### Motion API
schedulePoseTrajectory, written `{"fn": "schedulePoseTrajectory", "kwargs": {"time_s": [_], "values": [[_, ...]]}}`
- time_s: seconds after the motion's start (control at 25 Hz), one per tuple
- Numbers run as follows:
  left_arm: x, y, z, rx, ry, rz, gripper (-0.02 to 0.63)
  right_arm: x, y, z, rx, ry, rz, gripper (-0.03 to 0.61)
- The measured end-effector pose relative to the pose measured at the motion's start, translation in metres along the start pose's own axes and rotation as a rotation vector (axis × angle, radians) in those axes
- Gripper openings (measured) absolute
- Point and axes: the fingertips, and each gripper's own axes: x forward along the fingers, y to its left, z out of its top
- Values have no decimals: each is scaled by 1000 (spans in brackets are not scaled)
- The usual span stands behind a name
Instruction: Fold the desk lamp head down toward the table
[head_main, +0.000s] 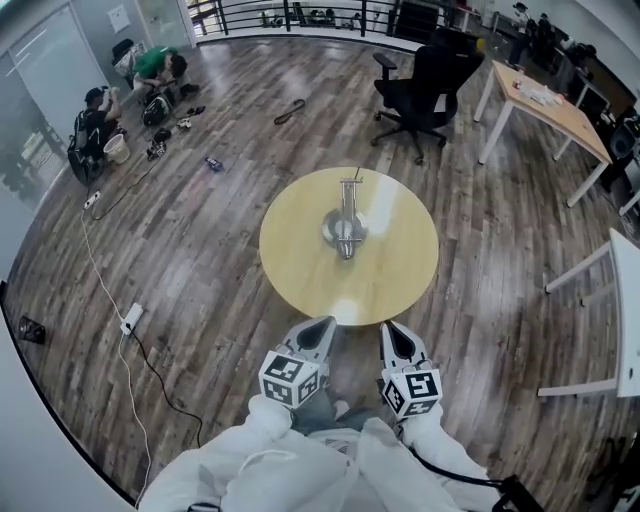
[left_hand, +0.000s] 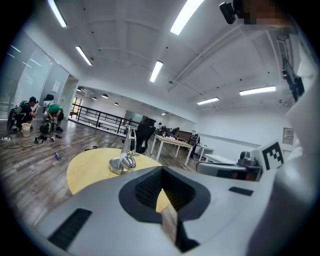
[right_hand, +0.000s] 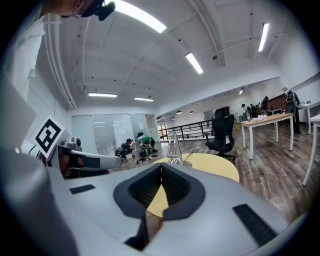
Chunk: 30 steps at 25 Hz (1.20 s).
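Note:
A silver desk lamp (head_main: 345, 228) stands on its round base in the middle of a round yellow table (head_main: 300, 250), its arm upright. The lamp (left_hand: 127, 152) shows ahead and left in the left gripper view, and the lamp (right_hand: 175, 147) rises just beyond the jaws in the right gripper view. Both grippers hover side by side short of the table's near edge, well away from the lamp. My left gripper (head_main: 322, 326) (left_hand: 161, 172) is shut and holds nothing. My right gripper (head_main: 390, 330) (right_hand: 161, 167) is also shut and holds nothing.
A black office chair (head_main: 425, 85) stands beyond the table and a wooden desk (head_main: 550, 105) at the back right. A white table (head_main: 625, 310) edges in at the right. People crouch with bags at the far left (head_main: 155, 70). A power strip (head_main: 130, 318) and cable lie on the floor.

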Motion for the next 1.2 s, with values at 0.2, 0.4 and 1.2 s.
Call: {"fn": "schedulePoseTrajectory", "kwargs": {"time_s": [0.2,0.4,1.2], "values": [[-16,-8,1,1,-10,0,-2,-10,11,5,-2,-15,-3,12],[-30,0,3,-8,-16,27,-2,-9,30,6,9,-12,-6,12],[-27,2,23,52,-59,-23,-2,8,49,30,-70,-71,-7,11]]}}
